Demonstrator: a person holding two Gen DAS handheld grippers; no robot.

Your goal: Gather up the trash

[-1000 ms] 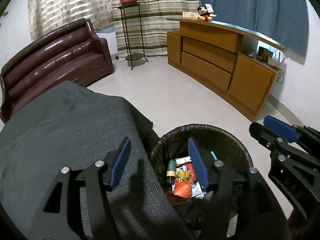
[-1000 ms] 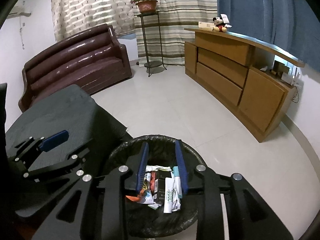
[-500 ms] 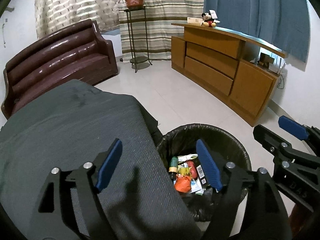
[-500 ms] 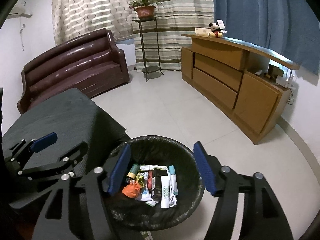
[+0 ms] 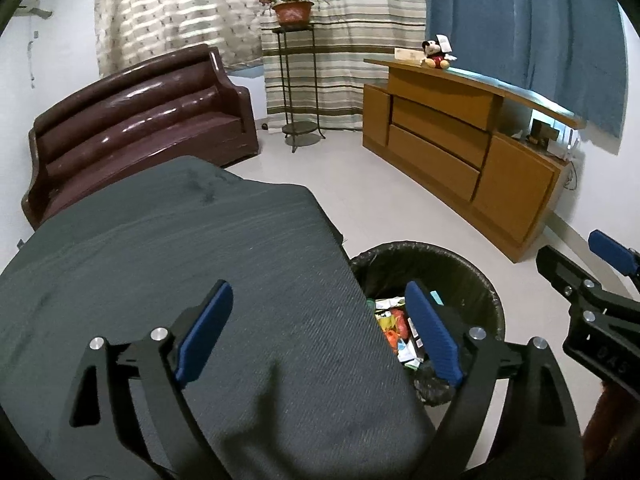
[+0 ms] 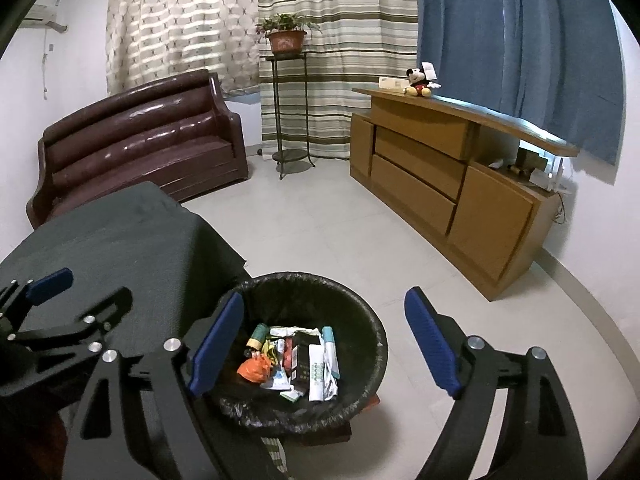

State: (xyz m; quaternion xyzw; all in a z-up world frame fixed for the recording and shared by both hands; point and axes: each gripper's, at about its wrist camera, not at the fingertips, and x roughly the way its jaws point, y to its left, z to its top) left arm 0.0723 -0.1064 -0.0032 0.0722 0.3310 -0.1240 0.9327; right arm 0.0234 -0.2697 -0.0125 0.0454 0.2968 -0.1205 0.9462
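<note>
Left tongs (image 5: 318, 334) and right tongs (image 6: 324, 348) just spread wide, empty.

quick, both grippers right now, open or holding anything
left gripper: open, jaws just widened, nothing between them.
right gripper: open, jaws just widened, nothing held.

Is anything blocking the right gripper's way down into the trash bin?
Nothing visible does. The right gripper is open and empty above the black-lined trash bin, whose mouth is uncovered, with wrappers lying inside. The left gripper sits off to the side over the dark cloth-covered table.
</note>
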